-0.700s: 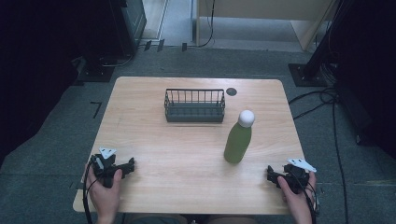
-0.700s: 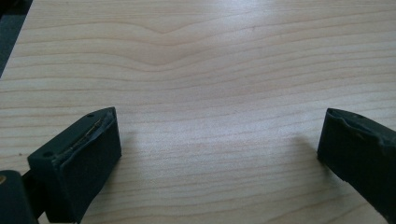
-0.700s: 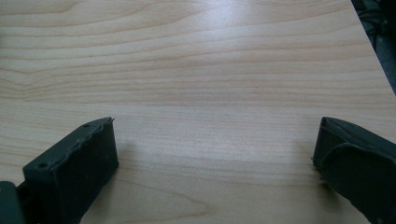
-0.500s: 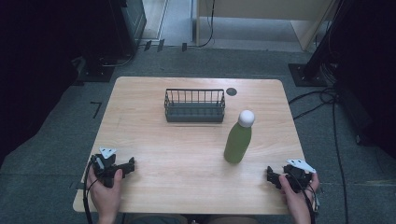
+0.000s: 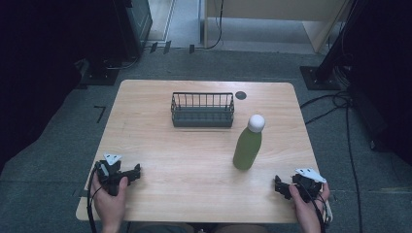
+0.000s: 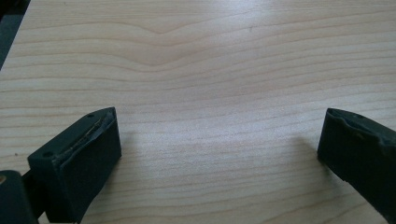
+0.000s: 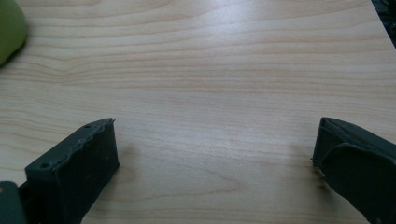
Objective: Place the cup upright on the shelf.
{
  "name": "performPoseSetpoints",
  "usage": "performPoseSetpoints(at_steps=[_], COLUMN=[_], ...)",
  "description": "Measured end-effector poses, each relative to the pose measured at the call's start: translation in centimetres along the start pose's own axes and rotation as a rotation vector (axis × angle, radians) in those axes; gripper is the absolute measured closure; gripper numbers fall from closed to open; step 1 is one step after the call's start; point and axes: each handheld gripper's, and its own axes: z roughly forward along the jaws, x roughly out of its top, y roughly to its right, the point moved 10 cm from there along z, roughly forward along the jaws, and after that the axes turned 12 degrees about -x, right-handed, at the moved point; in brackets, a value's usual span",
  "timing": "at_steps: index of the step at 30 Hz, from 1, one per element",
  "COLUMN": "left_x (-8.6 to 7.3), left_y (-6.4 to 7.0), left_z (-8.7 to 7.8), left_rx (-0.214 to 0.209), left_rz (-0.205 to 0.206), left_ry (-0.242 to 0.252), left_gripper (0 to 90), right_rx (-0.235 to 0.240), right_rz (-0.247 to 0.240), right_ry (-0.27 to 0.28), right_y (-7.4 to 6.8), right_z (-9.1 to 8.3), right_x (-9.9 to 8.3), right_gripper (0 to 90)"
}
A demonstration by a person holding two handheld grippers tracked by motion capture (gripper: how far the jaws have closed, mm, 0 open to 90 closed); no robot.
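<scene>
Pale wood grain covers the rectangular light-wood table [image 5: 160, 141] in front of you. Near its far edge, about the middle, sits a dark wire basket [image 5: 202, 110] with upright bars. Just beside the basket's right far corner is a small dark round disc [image 5: 240, 95] on the tabletop. Nearer to you and to the right of the basket stands a tall green bottle with a round white cap [image 5: 248, 145], upright and apart from the basket. Your left gripper [image 5: 134, 172] rests low at the near left of the table, its jaws spread wide with bare wood between them and nothing held. Your right gripper [image 5: 279, 186] rests at the near right edge, near the bottle, its jaws likewise spread and empty. The bottle's green base [image 7: 10, 28] shows at the upper left corner of the right gripper view.
</scene>
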Motion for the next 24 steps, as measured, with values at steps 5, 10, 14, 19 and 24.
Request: performPoseSetpoints(at_steps=[5, 10, 14, 19, 24], left_x=[0.0, 0.0, 0.0, 0.0, 0.0], left_y=[0.0, 0.0, 0.2, 0.2, 0.2], left_z=[0.0, 0.0, 0.0, 0.0, 0.0], left_rx=[-0.001, -0.002, -0.004, -0.005, -0.006], left_rz=[-0.001, 0.002, 0.005, 0.006, 0.006], left_ry=[0.002, 0.0, 0.0, 0.0, 0.0], left_gripper=[0.0, 0.0, 0.0, 0.0, 0.0], right_rx=[0.022, 0.037, 0.052, 0.072, 0.088], right_rz=[0.009, -0.004, -0.012, -0.031, -0.043], right_ry=[0.022, 0.037, 0.047, 0.06, 0.071], right_y=[-0.6, -1.3, -2.0, -2.8, -3.5], right_z=[-0.9, -1.8, -2.3, -3.0, -3.3], right_x=[0.8, 1.4, 1.8, 2.2, 2.5], right_gripper=[0.0, 0.0, 0.0, 0.0, 0.0])
